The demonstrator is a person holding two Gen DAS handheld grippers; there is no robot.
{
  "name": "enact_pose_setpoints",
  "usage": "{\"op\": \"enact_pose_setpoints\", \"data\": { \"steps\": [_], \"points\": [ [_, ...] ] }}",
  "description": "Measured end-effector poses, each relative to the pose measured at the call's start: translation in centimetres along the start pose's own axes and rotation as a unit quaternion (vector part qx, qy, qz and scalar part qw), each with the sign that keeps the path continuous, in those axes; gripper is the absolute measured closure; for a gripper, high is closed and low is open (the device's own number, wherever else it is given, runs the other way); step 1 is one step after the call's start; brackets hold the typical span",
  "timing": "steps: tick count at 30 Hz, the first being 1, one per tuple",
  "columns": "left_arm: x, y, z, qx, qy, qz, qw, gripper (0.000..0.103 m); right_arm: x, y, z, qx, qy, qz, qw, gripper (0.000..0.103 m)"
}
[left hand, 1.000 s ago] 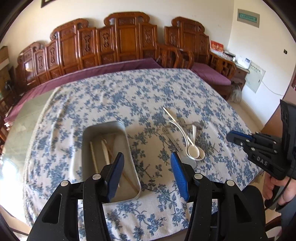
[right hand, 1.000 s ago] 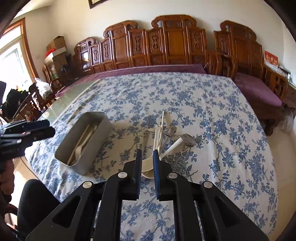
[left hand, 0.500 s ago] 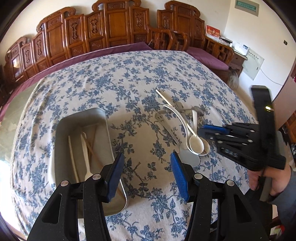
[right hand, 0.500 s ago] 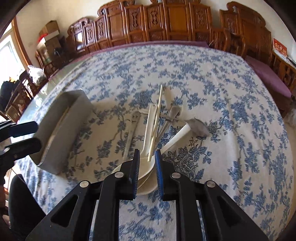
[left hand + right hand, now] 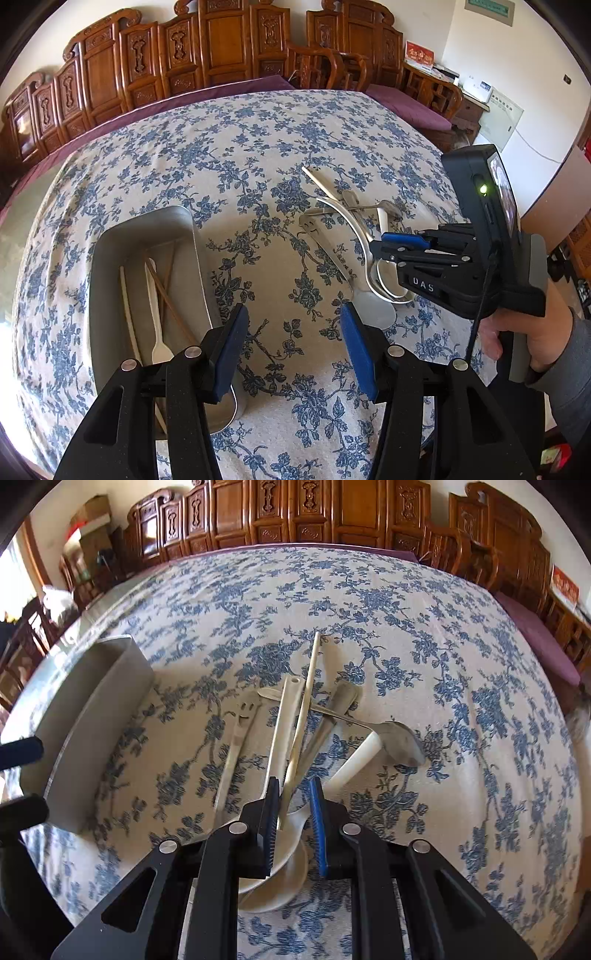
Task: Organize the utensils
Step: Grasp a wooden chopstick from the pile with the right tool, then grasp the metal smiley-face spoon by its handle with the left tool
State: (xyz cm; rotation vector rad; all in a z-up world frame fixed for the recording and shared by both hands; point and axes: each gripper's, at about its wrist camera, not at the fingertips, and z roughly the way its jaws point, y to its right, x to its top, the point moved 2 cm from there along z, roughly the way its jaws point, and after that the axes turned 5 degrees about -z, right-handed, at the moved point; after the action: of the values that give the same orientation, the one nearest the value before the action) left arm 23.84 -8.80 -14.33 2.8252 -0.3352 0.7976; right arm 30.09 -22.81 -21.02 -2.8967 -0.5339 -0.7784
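Note:
A pile of utensils lies on the flowered tablecloth: a pale chopstick (image 5: 304, 701), white spoons (image 5: 280, 720), a smiley-handled metal spoon (image 5: 236, 738) and another metal spoon (image 5: 400, 742). My right gripper (image 5: 294, 786) is low over the pile's near end, its jaws narrowly apart. The chopstick's near end lies between the pads without being pressed. My left gripper (image 5: 293, 314) stands open with nothing in it, over bare cloth beside the metal tray (image 5: 110, 236). The tray holds chopsticks and a white fork (image 5: 157, 314).
The tray (image 5: 99, 709) sits left of the pile, close to the table's near edge. Carved wooden chairs (image 5: 221, 48) line the far side of the table. A person's hand (image 5: 539, 332) holds the right gripper (image 5: 380, 247) at the table's right edge.
Both grippers came down toward the table. The right one moved in over the utensil pile, so the chopstick's end now lies between its fingers. The left gripper stayed open.

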Motion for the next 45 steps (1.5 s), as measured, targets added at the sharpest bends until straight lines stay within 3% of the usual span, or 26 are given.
{"op": "enact_pose_setpoints", "data": {
  "steps": [2, 4, 7, 16, 24, 32, 43, 45],
  "points": [
    [0.0, 0.1, 0.0, 0.001, 0.000, 0.000, 1.0000, 0.053, 0.1, -0.2, 0.0, -0.004, -0.003, -0.011, 1.000, 0.086],
    [0.0, 0.1, 0.0, 0.000, 0.000, 0.000, 1.0000, 0.053, 0.1, -0.6, 0.1, 0.002, -0.007, -0.021, 1.000, 0.095],
    [0.0, 0.1, 0.0, 0.000, 0.001, -0.001, 1.0000, 0.053, 0.1, -0.4, 0.0, 0.002, -0.009, -0.019, 1.000, 0.097],
    [-0.4, 0.7, 0.7, -0.005, -0.004, -0.006, 1.0000, 0.053, -1.3, 1.6, -4.4, 0.029, 0.037, 0.033, 0.998, 0.097],
    [-1.0, 2.3, 3.4, -0.022, -0.029, -0.026, 0.9990, 0.054, -3.3, 2.8, -7.4, 0.031, 0.055, 0.042, 0.997, 0.097],
    [-1.6, 3.3, 5.7, -0.036, -0.046, -0.052, 0.9969, 0.054, -5.0, 3.5, -8.4, 0.036, 0.061, 0.050, 0.996, 0.097],
    [-1.7, 3.5, 8.6, -0.068, -0.099, -0.095, 0.9882, 0.054, -5.2, 3.6, -8.5, 0.044, 0.065, 0.054, 0.995, 0.097],
    [-1.6, 3.6, 8.7, -0.070, -0.101, -0.101, 0.9872, 0.060, -5.2, 3.5, -8.5, 0.044, 0.066, 0.053, 0.995, 0.097]
  ]
}}
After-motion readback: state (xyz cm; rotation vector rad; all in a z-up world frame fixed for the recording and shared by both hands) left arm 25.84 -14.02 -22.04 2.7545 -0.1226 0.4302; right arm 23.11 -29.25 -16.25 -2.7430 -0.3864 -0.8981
